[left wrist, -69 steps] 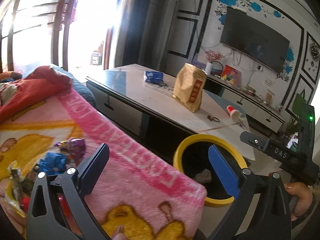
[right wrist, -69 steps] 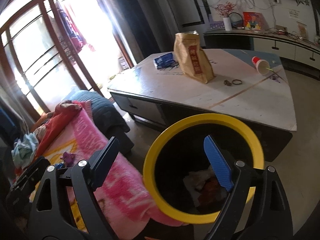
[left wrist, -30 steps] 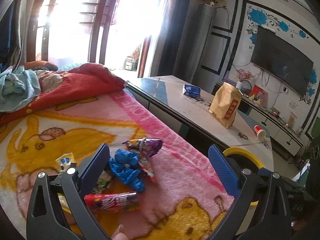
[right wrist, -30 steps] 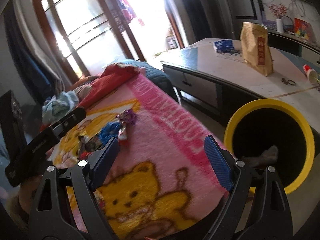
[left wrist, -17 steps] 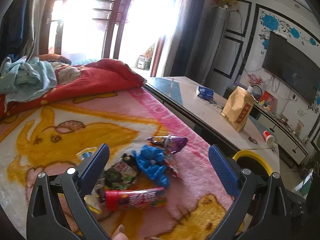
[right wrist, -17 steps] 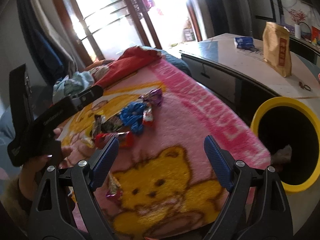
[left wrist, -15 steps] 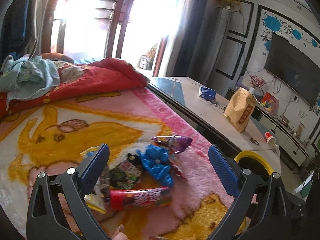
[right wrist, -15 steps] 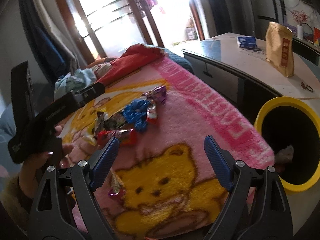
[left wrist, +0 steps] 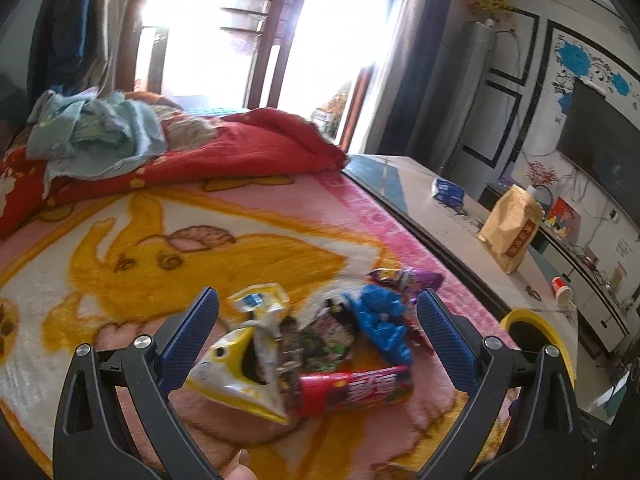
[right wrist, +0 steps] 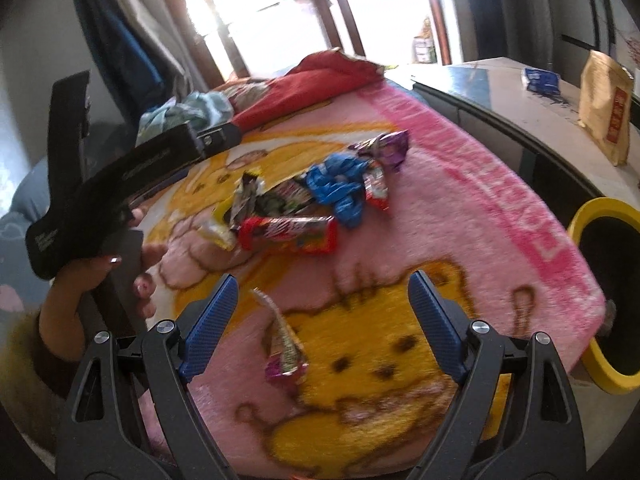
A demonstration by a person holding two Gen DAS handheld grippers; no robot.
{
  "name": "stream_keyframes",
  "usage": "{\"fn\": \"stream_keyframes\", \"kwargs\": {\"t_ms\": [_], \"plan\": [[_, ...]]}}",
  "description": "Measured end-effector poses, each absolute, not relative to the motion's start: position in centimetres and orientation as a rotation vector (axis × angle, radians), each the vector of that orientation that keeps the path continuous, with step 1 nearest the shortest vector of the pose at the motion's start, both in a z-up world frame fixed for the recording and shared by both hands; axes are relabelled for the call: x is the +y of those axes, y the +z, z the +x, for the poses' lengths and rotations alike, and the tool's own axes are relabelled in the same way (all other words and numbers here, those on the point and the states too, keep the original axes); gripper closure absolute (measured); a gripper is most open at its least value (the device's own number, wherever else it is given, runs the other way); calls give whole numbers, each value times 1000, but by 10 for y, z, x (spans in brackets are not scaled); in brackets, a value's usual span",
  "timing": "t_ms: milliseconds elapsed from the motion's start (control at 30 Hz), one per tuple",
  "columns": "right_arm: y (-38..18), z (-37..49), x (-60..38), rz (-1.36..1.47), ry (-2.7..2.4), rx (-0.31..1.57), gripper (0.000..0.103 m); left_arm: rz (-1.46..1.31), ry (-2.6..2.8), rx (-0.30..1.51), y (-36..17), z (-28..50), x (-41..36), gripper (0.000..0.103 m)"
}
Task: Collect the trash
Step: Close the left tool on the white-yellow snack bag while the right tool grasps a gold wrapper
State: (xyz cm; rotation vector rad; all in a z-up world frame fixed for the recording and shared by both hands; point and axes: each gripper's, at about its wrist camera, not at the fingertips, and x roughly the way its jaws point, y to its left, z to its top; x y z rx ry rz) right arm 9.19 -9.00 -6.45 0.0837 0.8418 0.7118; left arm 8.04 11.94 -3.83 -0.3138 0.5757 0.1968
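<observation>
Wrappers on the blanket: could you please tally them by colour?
Purple wrappers: 2
Blue wrapper: 1
Red wrappers: 2
Green wrapper: 1
Yellow wrapper: 1
Silver wrapper: 1
Total: 8

Left gripper [left wrist: 316, 328], right gripper [right wrist: 320, 312]: black skeletal frames with triangular cut-outs, silver pivot screws, blue ribbed pads [right wrist: 210, 324]. Left hand [right wrist: 120, 264], left of right-wrist frame: bare skin, dark-painted nails, mustard fuzzy cuff over dark sleeve.
</observation>
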Motion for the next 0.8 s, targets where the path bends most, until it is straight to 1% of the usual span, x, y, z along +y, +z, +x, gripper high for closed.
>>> {"fn": "stream_keyframes", "kwargs": {"t_ms": [133,200,633,800], "plan": [[-70,89,-78,59,743,861,25,-326,232,590,-46,77,134,7],[-73,89,-73,49,755,872,27,-335,246,601,-51,74,142,7],[-89,85,-52,-1,804,920,33,-458,306,689,-90,63,186,7],[-97,86,-48,-8,807,946,37,-483,286,717,-100,64,189,8]]}}
